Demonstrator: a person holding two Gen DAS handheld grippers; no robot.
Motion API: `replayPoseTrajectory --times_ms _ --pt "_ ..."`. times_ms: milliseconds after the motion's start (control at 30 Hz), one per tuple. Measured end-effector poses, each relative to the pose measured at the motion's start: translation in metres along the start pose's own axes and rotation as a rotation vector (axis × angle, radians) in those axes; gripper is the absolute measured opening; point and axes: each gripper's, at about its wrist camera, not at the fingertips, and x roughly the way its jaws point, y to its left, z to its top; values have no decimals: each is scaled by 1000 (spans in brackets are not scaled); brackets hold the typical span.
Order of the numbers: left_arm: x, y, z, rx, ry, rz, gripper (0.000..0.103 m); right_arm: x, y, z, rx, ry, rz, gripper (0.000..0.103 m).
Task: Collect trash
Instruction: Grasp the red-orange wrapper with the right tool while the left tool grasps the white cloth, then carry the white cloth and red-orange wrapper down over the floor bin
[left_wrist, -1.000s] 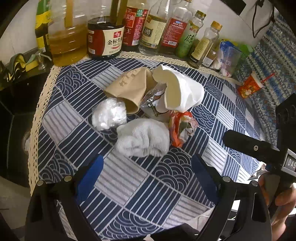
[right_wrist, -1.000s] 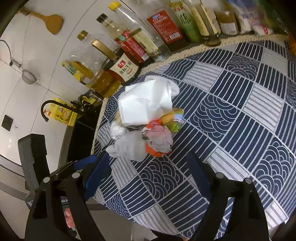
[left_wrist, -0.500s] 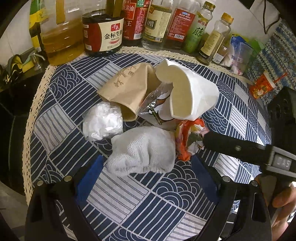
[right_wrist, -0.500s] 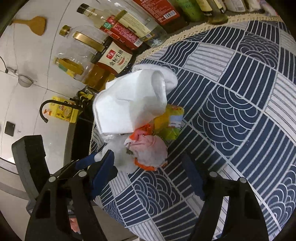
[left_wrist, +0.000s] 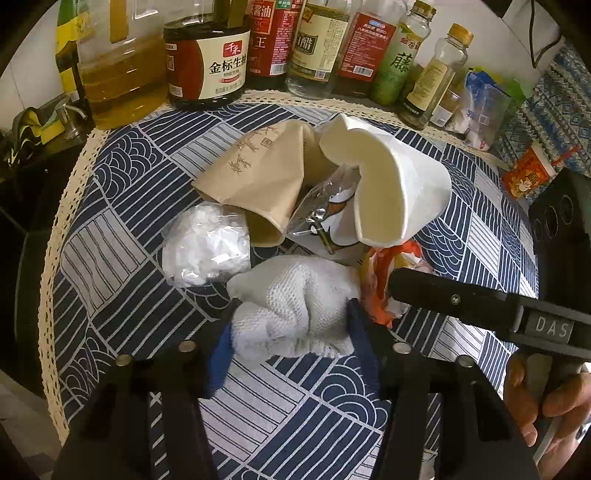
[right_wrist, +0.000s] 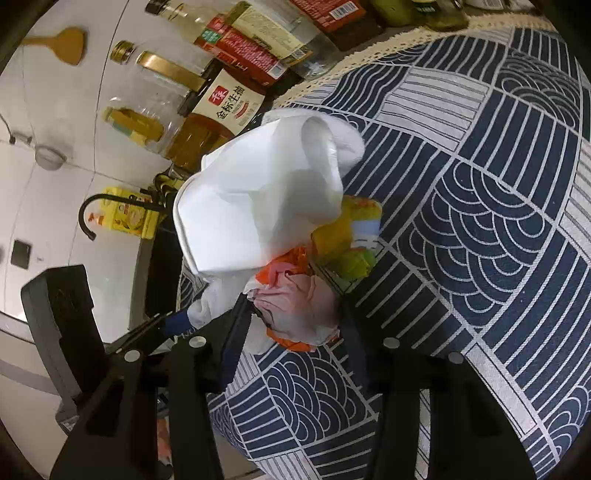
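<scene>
Left gripper (left_wrist: 291, 332): your jaws pinch the crumpled white knitted cloth (left_wrist: 295, 306) | right gripper (right_wrist: 291, 325): seemingly closed round the orange-white crumpled wrapper (right_wrist: 295, 310), just beside.

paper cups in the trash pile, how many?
2. The brown paper cup lies on its side at the pile's back left; the crushed white paper cup lies right of it. Others may be hidden underneath.

Left hand-held gripper (left_wrist: 291, 328) clamps the white crumpled towel (left_wrist: 295, 306).
</scene>
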Motion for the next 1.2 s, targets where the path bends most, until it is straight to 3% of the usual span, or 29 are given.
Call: replayPoseTrajectory --times_ms 233,867,1200 --pt "-15 1 -10 -13 -11 -32 35 -8 7 -14 -7 -2 -6 47" --pt "-77 4 -59 42 -92 -116 27 -62 41 -76 -23 -95 -77 47" --pt "-114 20 -93 68 -137 -142 26 -84 85 -117 -81 -164 -103 47"
